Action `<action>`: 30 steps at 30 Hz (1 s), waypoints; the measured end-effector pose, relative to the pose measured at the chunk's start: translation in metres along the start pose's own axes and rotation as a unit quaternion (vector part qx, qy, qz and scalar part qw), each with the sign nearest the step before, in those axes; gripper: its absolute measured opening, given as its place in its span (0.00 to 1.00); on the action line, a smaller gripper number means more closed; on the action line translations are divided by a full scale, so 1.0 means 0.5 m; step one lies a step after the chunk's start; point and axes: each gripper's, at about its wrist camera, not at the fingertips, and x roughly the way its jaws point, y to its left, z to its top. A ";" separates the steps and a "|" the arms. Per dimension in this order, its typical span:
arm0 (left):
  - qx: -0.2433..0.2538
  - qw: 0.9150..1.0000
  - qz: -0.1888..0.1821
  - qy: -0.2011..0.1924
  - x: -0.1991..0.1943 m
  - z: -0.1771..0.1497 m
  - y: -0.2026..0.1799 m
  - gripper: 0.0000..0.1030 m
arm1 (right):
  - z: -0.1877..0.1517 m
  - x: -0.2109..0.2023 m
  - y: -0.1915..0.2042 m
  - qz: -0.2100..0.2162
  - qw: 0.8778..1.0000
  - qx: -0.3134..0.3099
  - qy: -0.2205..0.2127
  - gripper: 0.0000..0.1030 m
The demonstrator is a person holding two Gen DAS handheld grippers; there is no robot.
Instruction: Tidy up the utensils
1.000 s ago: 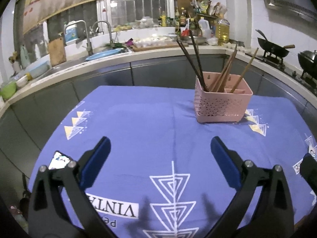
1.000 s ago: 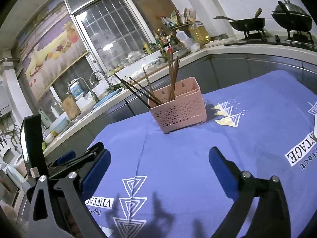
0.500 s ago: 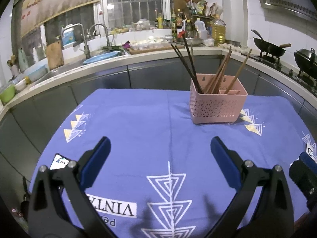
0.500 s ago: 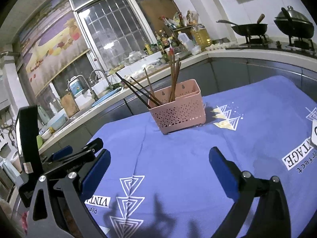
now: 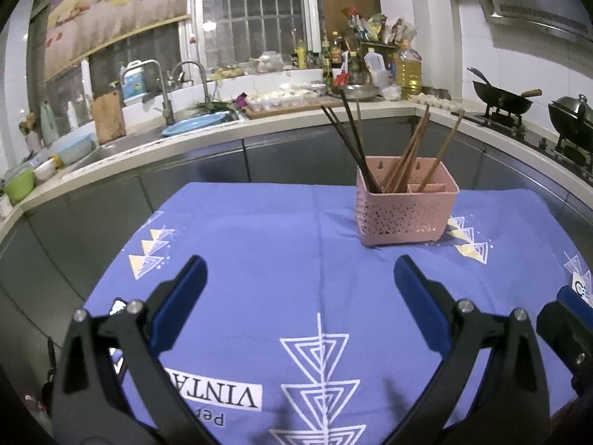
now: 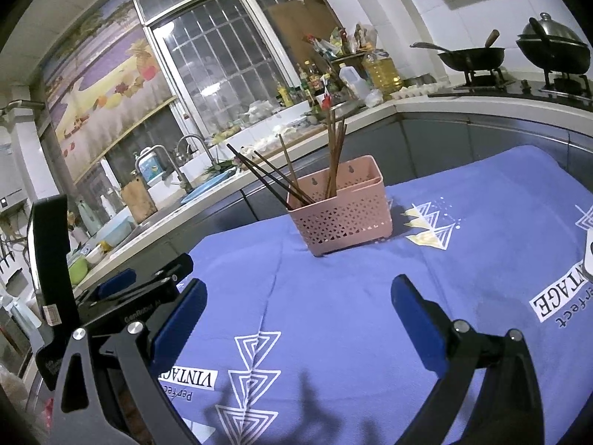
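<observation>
Left gripper (image 5: 298, 285): yours, fingers spread wide, nothing between them, low in the frame over the tablecloth (image 5: 259, 259).
Right gripper (image 6: 296, 304): yours, likewise released and empty, bottom of frame.
Caddy (image 5: 406, 209): pink, perforated, upright on the cloth, right of centre, well apart from both grippers.
Chopsticks (image 5: 350, 141): dark pair and wooden ones stand tilted inside the caddy.
Background: wok (image 5: 502, 98) at upper right.

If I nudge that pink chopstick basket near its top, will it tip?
Possibly. The pink basket looks like light perforated plastic, and the chopsticks lean well above its rim, raising the weight. On the blue tablecloth it may catch rather than slide.
</observation>
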 end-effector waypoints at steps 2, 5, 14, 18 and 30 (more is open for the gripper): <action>0.001 1.000 0.004 -0.003 -0.003 0.001 0.001 0.94 | 0.001 -0.001 0.001 0.001 1.000 0.000 -0.001 0.95; 0.004 1.000 0.008 -0.005 -0.009 0.002 0.000 0.94 | 0.003 -0.003 0.005 0.002 1.000 -0.003 -0.001 0.95; 0.006 1.000 0.014 -0.006 -0.014 0.005 0.003 0.94 | 0.011 -0.017 0.017 0.008 1.000 -0.013 -0.008 0.95; 0.008 1.000 0.019 -0.009 -0.019 0.005 0.005 0.94 | 0.013 -0.015 0.022 0.011 1.000 -0.015 -0.005 0.95; -0.002 0.999 0.043 -0.011 -0.024 0.012 0.016 0.94 | 0.013 -0.015 0.028 0.016 1.000 -0.014 -0.004 0.95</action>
